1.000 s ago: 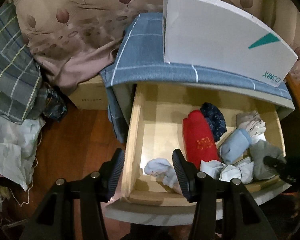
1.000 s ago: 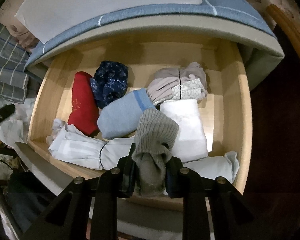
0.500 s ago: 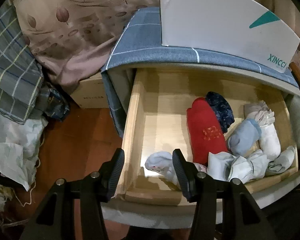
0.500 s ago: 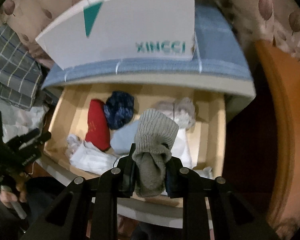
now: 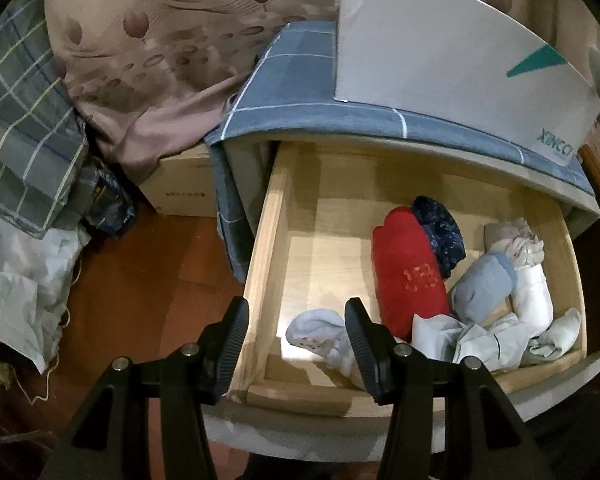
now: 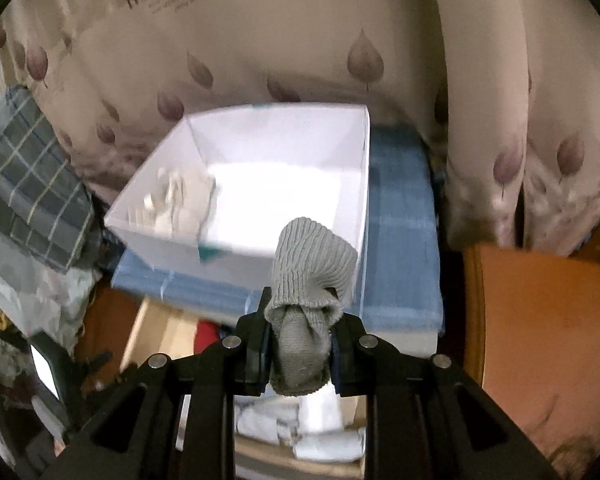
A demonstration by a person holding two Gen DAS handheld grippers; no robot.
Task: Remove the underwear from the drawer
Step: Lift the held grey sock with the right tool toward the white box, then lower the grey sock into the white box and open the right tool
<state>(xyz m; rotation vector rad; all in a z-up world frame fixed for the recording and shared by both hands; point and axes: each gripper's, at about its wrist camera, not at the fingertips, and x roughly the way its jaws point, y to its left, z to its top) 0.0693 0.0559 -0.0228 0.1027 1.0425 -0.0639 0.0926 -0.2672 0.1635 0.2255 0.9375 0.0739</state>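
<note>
Your right tongs (image 6: 298, 344) pinch the rolled grey ribbed-knit underwear (image 6: 306, 280) before the open white cardboard box (image 6: 284, 184); your left tongs (image 5: 296, 344) hang spread.

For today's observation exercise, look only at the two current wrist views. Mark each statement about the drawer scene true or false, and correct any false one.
1. The right gripper is shut on a grey knitted bundle. True.
2. The left gripper holds the red roll. False: its jaws are open and empty, and the red roll lies in the drawer.
3. The white box on the blue cloth is completely empty. False: a pale bundle already lies in its left corner.
4. A dark blue patterned roll lies beside the red roll. True.
5. The drawer is closed. False: it is pulled open.
</note>
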